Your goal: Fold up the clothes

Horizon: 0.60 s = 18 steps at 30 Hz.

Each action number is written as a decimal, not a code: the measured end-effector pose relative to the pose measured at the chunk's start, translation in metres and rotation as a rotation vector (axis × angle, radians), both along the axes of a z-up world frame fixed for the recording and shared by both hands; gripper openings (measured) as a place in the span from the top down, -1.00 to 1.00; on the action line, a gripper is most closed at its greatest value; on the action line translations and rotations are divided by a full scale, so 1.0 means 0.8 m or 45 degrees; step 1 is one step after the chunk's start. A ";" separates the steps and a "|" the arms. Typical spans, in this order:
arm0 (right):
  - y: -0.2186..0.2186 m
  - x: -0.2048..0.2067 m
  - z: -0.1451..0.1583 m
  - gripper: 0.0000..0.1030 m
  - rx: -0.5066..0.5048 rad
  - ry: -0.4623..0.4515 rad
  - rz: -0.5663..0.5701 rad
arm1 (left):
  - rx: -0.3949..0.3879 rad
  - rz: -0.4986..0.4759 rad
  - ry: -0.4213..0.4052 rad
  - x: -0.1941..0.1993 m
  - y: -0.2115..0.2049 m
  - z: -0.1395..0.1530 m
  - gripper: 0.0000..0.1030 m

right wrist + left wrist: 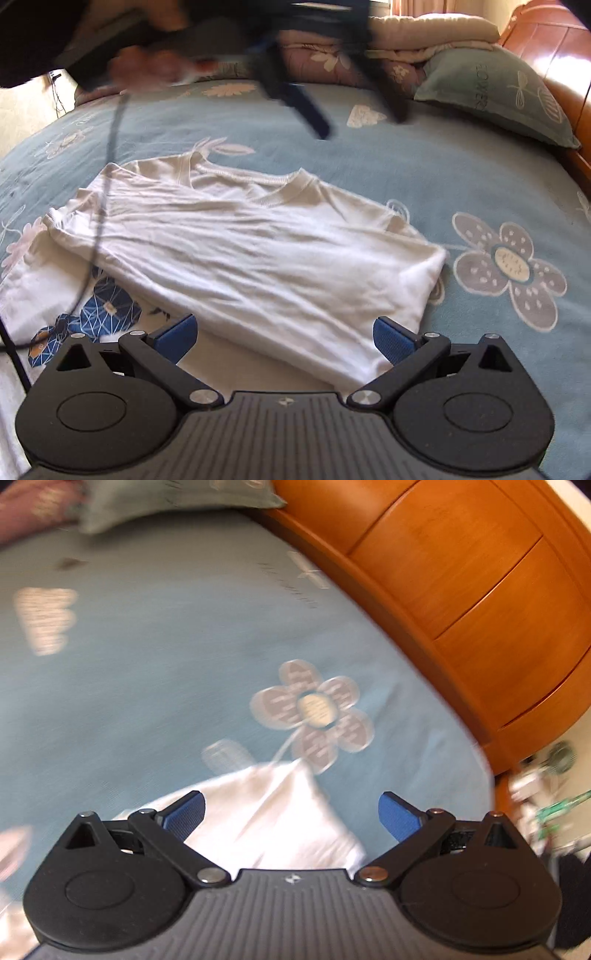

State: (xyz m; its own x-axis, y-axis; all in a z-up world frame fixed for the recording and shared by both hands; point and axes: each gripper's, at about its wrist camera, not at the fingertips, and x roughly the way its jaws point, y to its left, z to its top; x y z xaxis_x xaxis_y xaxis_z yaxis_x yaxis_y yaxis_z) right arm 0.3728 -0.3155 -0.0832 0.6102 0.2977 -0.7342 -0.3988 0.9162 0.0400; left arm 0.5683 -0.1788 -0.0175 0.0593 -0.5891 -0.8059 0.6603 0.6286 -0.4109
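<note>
A white T-shirt [236,251] lay across the middle of the right wrist view, spread on a blue bedspread [461,170] printed with flowers, its ribbed collar [273,188] toward the upper centre of the frame and one side folded over onto the body. At the lower left of that view a blue geometric print [107,308] showed on the part of the shirt left uncovered by the fold. The right gripper [282,338] sat at the bottom centre of its own view with its blue pads [177,338] spread wide apart and nothing between them, hovering over the near edge of the shirt. In the upper part of the same view the left gripper [354,110] appeared, heavily blurred, held above the bed by a hand [147,68] at the upper left, with a dark cable [107,177] hanging from it down over the left of the shirt; its two fingers stood apart. The left wrist view, also blurred, confirmed this: the left gripper [291,812] had its jaws wide open and empty, with a corner of the white T-shirt [280,812] showing between and beyond them at the lower centre. Past it lay a large grey flower [314,716] on the bedspread [147,672], and a wooden headboard [480,590] curved along the upper right. A grey-green pillow [495,96] rested at the upper right of the right wrist view, just beside the headboard [554,55], with folded bedding [424,29] piled behind it.
</note>
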 end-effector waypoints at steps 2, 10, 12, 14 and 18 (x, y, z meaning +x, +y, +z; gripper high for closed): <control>0.003 0.006 0.003 -1.00 -0.008 -0.008 0.019 | 0.077 0.083 -0.005 -0.018 0.038 0.009 -0.93; 0.008 -0.002 -0.001 -1.00 0.000 0.041 0.046 | 0.244 0.433 0.077 -0.092 0.151 -0.021 -0.93; 0.011 -0.001 0.001 -1.00 0.001 0.032 0.043 | 0.253 0.497 0.058 -0.106 0.159 -0.043 -0.93; 0.015 0.004 0.002 -1.00 0.008 0.024 0.034 | 0.275 0.530 0.012 -0.117 0.162 -0.066 -0.93; 0.019 0.017 -0.004 -1.00 0.027 0.033 -0.042 | 0.323 0.556 -0.093 -0.128 0.165 -0.107 -0.94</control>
